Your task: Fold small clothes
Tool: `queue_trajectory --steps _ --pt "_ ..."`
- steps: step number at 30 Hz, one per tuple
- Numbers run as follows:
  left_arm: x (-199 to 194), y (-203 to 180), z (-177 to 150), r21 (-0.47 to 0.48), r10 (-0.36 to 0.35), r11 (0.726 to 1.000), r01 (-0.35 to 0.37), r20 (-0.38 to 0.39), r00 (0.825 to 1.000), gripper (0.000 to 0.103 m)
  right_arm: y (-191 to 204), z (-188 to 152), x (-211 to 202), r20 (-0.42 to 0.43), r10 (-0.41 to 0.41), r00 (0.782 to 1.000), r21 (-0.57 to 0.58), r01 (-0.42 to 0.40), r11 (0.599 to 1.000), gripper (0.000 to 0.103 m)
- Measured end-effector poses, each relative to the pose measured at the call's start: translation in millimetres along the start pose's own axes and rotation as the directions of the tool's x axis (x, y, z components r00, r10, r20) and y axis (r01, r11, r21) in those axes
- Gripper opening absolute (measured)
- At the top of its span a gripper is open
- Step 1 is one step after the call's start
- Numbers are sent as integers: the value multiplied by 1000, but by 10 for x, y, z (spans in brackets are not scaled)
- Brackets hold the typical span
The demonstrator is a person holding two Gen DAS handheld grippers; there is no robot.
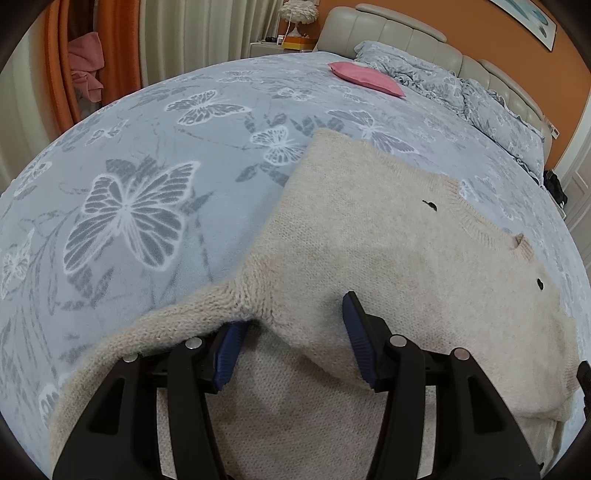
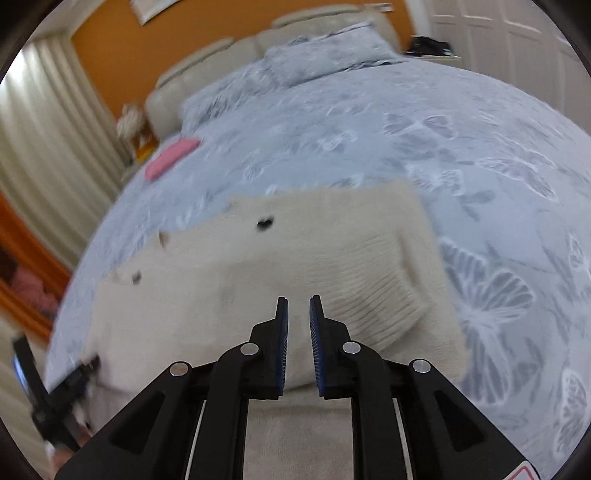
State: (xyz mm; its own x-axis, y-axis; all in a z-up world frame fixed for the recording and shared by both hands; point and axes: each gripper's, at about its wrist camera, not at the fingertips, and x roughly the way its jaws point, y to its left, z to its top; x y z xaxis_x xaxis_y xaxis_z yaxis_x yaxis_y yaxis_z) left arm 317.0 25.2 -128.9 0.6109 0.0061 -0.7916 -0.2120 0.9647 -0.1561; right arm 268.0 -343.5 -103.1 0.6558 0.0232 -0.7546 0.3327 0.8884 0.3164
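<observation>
The bed [image 1: 155, 122] fills both views; its blue-grey cover carries a butterfly print. The headboard [image 1: 391, 27] is padded and cream-coloured, set against an orange wall. Pillows [image 1: 495, 118] in matching fabric lie at the headboard end of the bed.

The cream knitted sweater [image 1: 399, 236] lies on the bed, on the side away from the headboard. Its body is flat, with small dark marks near the neckline. In the right wrist view a ribbed cuff [image 2: 373, 295] is folded in over the sweater's body. A pink folded item [image 1: 367, 77] lies on the bed, between the sweater and the headboard, well apart from the sweater.

The left gripper [image 1: 291, 341] sits over the sweater's near edge. Its jaws stand spread, and a raised fold of sleeve fabric sits between them; whether the pads press on that fold cannot be told.

The right gripper [image 2: 298, 345] hangs above the sweater. Its jaws stand slightly apart, with nothing between the pads. That view is blurred.
</observation>
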Motion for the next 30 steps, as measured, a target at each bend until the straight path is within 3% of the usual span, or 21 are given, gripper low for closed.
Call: queue_trajectory --steps 2,4,7,10,12,14,16,17,19,22,23,25,26,27,28,30 --pt "-5 2 -5 -1 -2 1000 2 -1 1000 51 -93 -114 195 -71 -49 996 15 50 999 7" --pt "-8 1 -5 -4 -6 1000 6 -3 1000 51 -211 -129 188 -57 -14 998 67 17 998 2" --pt "-7 -3 11 -19 -10 1000 10 -11 1000 52 -276 -25 23 -21 -77 997 89 78 993 7" --pt "-59 57 59 -101 -43 994 40 -29 999 52 -363 -3 -173 -9 -66 998 138 66 988 8" --pt "-148 171 48 -168 -94 982 84 -54 994 59 -471 -72 -439 1 -38 999 170 37 985 15" --pt "-294 330 -4 -183 -100 980 84 -81 992 68 -565 -233 -699 -36 -43 998 143 48 989 29" --pt "-512 518 -122 -115 -77 991 66 -93 993 76 -705 -493 -971 -103 -20 994 100 31 995 48" --pt "-697 682 -254 -39 -31 999 28 -98 995 80 -737 -620 -1040 -140 -18 990 77 29 997 50" --pt "-989 990 -477 37 43 999 -40 -101 994 87 -847 -1018 -1239 -260 -30 965 23 37 999 53" --pt "-1308 1437 -781 -10 27 1000 -29 -156 987 92 -981 -1501 -1434 -389 38 920 83 -6 997 54" --pt "-1370 1599 -909 -77 -8 997 -7 -203 979 93 -1001 -1615 -1472 -419 71 905 118 -23 993 54" --pt "-1370 1807 -1184 -224 -129 973 55 -331 935 93 -1000 -1851 -1522 -465 185 866 211 -94 973 57" --pt "-1367 1825 -1267 -258 -169 963 77 -354 920 93 -977 -1938 -1520 -475 236 848 249 -128 960 60" --pt "-1412 1803 -1327 -260 -174 962 84 -343 923 93 -961 -1972 -1503 -487 252 836 260 -136 956 60" --pt "-1437 1746 -1332 -243 -182 965 101 -338 923 93 -954 -1981 -1508 -480 245 842 269 -125 955 61" --pt "-1393 1671 -1345 -282 -262 945 168 -339 904 86 -963 -1960 -1464 -460 273 845 311 -135 941 61"
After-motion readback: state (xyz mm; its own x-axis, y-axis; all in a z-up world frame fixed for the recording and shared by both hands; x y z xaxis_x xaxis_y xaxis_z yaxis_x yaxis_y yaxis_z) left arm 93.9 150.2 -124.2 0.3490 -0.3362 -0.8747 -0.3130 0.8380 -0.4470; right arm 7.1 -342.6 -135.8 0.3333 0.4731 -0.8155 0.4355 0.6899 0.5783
